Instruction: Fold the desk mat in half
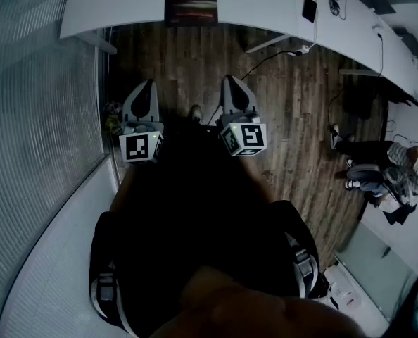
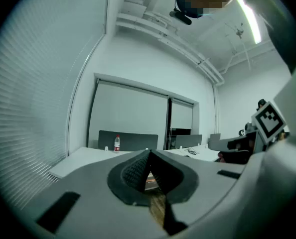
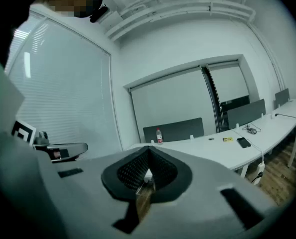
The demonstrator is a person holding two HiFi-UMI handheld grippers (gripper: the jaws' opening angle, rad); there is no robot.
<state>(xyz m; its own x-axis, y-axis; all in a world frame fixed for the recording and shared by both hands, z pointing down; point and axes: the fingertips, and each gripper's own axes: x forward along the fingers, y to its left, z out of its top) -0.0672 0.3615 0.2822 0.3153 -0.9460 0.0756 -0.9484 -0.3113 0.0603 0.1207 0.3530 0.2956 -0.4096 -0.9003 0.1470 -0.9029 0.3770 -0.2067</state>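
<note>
While both are held low in front of the person's dark clothing, the left gripper [image 1: 150, 83] and the right gripper [image 1: 230, 79] point forward side by side. They are smooth grey plastic shells, each carrying a white cube printed with black square markers. In the left gripper view the left gripper [image 2: 149, 154] has its black, finely ribbed pads pressed together with nothing between them. In the right gripper view the right gripper [image 3: 148, 151] is likewise fully closed and empty. Neither touches anything.

Below and just ahead of the tips lies a wooden floor [image 1: 293, 104] of dark, streaky planks, with a thin cable [image 1: 265, 58] trailing across it beyond the right gripper. To the outside of the left gripper stands a finely ribbed blind [image 1: 33, 104], close by, above a pale curved ledge [image 1: 47, 259].

Further ahead of both tips runs the near edge of a smooth white desk [image 1: 124, 2], curving away past the right gripper. The desk mat [image 1: 191, 8], a flat dark rectangle, lies on the desk right at that near edge. It sits ahead of the gap between the grippers and well apart from both. Open floor separates the tips from the desk. Beyond, a small bottle [image 3: 159, 135] stands against a grey partition [image 3: 173, 130].
</note>
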